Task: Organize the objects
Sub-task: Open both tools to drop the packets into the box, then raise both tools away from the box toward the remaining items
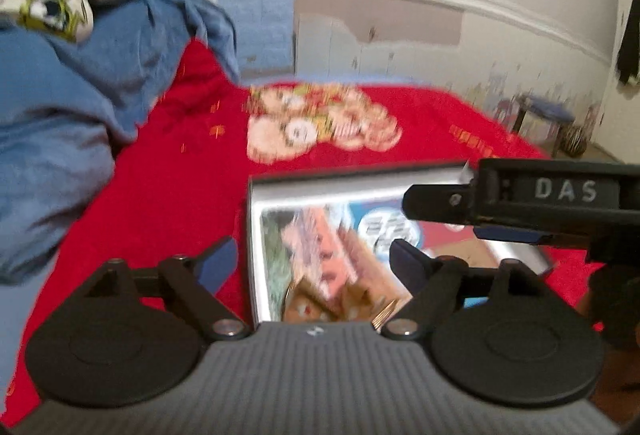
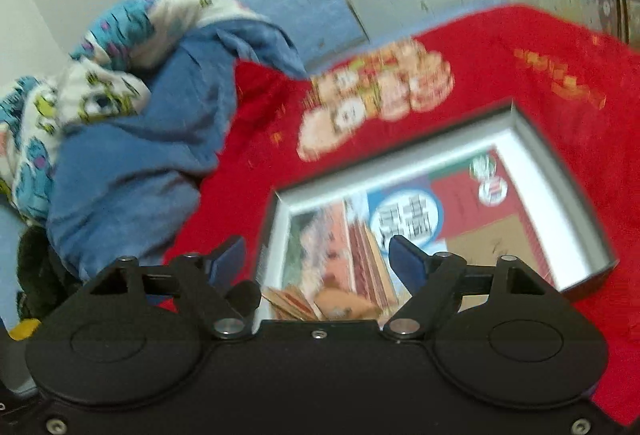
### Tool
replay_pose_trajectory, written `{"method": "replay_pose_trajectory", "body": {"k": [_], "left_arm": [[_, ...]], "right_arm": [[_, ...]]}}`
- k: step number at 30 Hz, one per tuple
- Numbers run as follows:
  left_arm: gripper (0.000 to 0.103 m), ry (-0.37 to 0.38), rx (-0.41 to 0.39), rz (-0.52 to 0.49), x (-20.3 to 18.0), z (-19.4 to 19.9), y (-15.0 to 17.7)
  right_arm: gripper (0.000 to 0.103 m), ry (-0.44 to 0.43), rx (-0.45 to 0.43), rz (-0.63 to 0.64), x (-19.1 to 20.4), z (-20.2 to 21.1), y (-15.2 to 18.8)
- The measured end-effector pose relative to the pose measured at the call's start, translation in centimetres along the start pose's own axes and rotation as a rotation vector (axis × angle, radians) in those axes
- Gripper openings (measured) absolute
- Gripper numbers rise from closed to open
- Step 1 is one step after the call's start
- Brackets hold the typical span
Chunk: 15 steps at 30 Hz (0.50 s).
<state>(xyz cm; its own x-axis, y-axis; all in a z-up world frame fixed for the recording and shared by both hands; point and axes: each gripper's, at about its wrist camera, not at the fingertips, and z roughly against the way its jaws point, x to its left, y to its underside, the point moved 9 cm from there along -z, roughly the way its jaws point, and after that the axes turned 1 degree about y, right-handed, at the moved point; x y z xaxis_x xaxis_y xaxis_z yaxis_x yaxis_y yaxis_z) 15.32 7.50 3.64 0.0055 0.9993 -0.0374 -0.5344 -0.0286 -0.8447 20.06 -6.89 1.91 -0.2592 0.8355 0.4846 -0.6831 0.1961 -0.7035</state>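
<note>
On red bedspread (image 1: 168, 187), shallow silver-rimmed box (image 2: 532, 155), colourful printed lining

Glossy silver box (image 2: 560, 171), soft red cloth bedspread (image 1: 168, 195) — matt.

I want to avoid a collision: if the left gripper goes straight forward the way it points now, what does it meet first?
Probably the open silver box on the red blanket: it lies just ahead, between the open fingers of the left gripper. Depth is unclear in this blurred view.

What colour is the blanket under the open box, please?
Bright red, with a cartoon print, under the box; the blanket shows best in the right wrist view.
</note>
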Motion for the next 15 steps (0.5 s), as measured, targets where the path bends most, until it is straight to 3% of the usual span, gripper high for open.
{"method": "replay_pose_trajectory", "body": {"k": [7,12,15], "left_arm": [[0.103,0.052,-0.131,0.023,-1.9,5.9,-4.3],[0.103,0.117,-0.204,0.085,-3.2,9.6,-6.9],[0.103,0.136,-0.236,0.059,-4.2,11.7,-7.9]], "right_arm": [[0.087,0.008,-0.12,0.084,2.5,7.6,-4.9],[0.09,0.043,-0.189,0.175,3.3,13.5,-7.0],[0.091,0.063,-0.236,0.179,3.0,16.8,-7.3]]}}
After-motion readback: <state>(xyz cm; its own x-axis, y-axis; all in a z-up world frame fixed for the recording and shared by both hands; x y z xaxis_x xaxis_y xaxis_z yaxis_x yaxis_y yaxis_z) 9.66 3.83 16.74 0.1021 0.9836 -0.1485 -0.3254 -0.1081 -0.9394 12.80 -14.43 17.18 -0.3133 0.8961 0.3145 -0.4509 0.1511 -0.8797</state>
